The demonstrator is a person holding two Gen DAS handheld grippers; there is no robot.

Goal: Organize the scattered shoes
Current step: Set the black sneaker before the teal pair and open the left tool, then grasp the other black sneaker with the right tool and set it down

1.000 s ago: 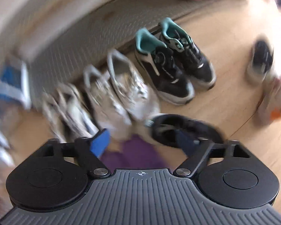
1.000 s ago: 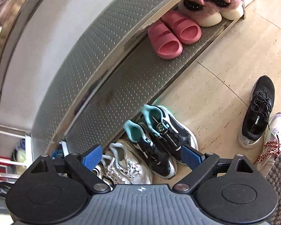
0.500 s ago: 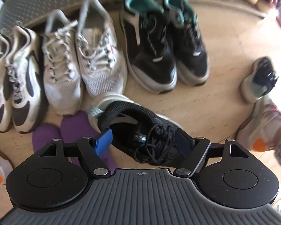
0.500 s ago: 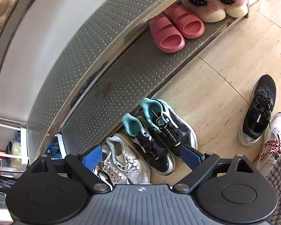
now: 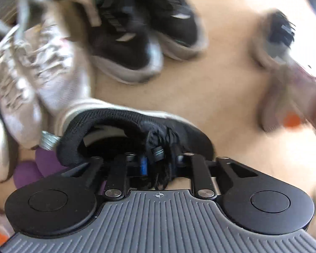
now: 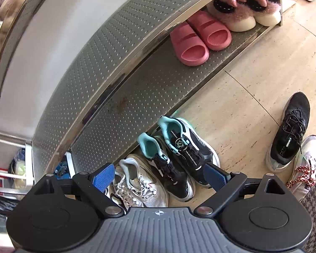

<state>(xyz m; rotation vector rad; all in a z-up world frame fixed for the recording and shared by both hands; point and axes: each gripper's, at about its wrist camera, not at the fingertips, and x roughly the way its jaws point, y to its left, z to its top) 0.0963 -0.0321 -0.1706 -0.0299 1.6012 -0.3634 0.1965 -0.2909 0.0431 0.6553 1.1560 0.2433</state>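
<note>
Left gripper (image 5: 149,164) was clamped on the black sneaker (image 5: 137,126) at its laces, 6 o'clock of the teal-lined pair (image 5: 141,31). Right gripper (image 6: 160,176) hung wide, holding nothing, above that pair; second black sneaker (image 6: 290,130) lay at 3 o'clock.

Motion blur is smearing the white sneakers (image 5: 38,63) and teal-lined pair (image 5: 141,33); black laces (image 5: 164,147) are hiding the left hand-held gripper (image 5: 153,164) fingertips.
</note>
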